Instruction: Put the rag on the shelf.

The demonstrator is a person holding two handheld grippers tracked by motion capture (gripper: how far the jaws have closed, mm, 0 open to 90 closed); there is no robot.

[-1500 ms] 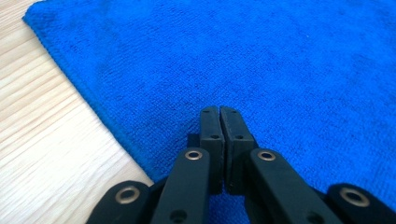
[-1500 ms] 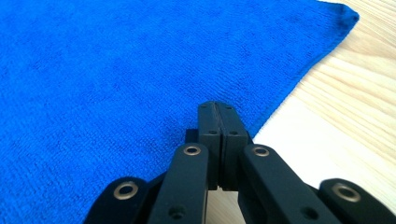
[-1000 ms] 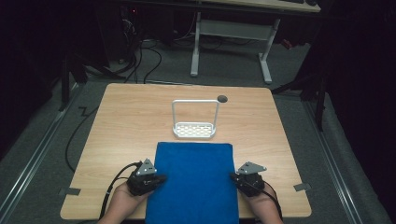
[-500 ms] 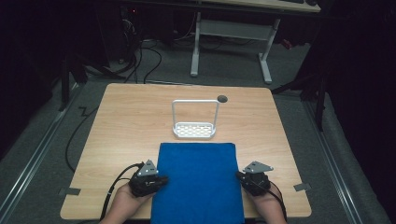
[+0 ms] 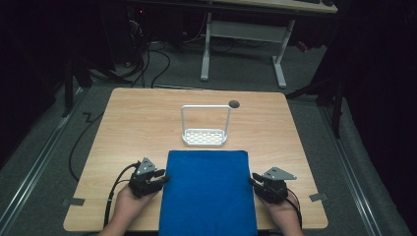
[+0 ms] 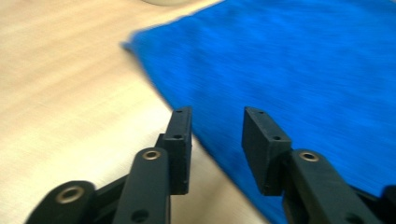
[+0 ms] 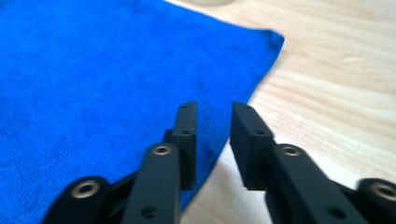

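- Blue cloth (image 5: 208, 191) flat on table (image 5: 147, 123).
- Left gripper (image 5: 160, 183): jaws just opening, part open, nothing between, at cloth's left edge.
- Right gripper (image 5: 253, 181): likewise, at the right edge.

1. The left tool (image 5: 162, 180) is held low in the left hand (image 5: 129, 202), its jaws just opening, with a gap and nothing pressed between.
2. The right tool (image 5: 252, 180) is held low in the right hand (image 5: 281, 212), its jaws also just opening, apart.

Matt blue cloth (image 5: 209, 191); smooth wooden table (image 5: 137, 128)
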